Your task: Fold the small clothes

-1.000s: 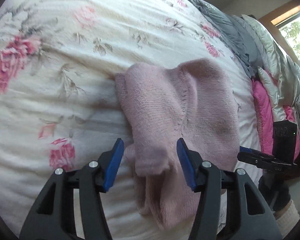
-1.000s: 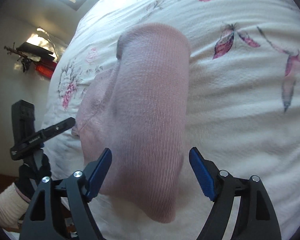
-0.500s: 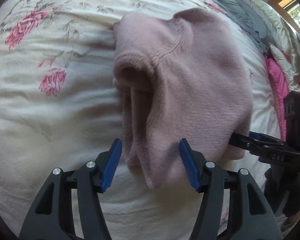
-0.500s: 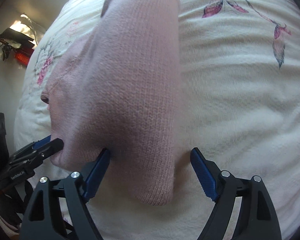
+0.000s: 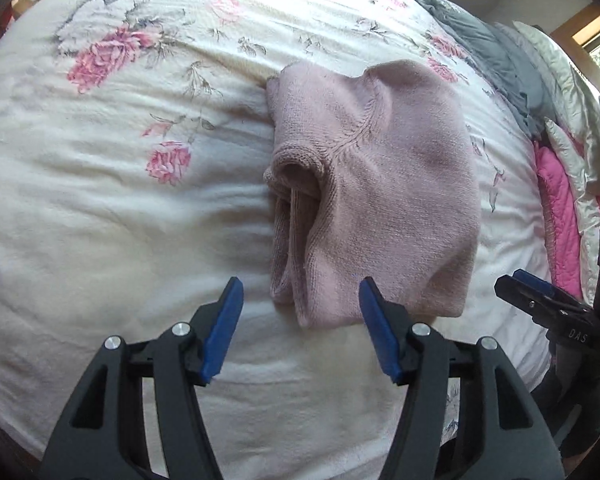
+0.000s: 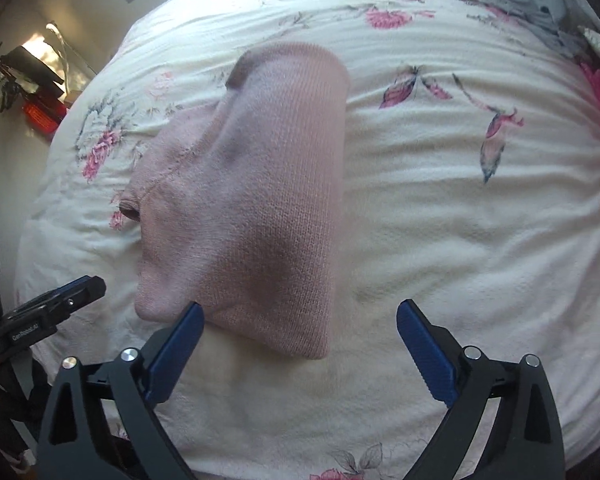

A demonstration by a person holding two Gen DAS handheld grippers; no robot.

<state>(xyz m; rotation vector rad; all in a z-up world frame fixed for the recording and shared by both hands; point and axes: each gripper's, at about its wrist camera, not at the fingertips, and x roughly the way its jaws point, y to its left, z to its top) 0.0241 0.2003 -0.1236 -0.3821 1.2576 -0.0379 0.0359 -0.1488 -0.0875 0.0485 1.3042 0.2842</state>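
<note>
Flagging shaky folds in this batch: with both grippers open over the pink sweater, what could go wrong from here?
1. The sweater lies folded but bulky, with a cuff gaping open at its side; the fold may spring loose.
2. The right gripper has one finger at the hem, so pulling away could snag the knit.
3. The bedspread is soft and rumpled, so the stack may slump.

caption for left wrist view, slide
Open left tool poised before folded pink knit sweater on floral white bedspread; right tool at right edge.

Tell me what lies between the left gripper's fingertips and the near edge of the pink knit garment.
Nothing but bare floral bedspread. In the left wrist view the open left gripper sits just short of the pink knit garment, with only white quilted fabric in the gap.
</note>
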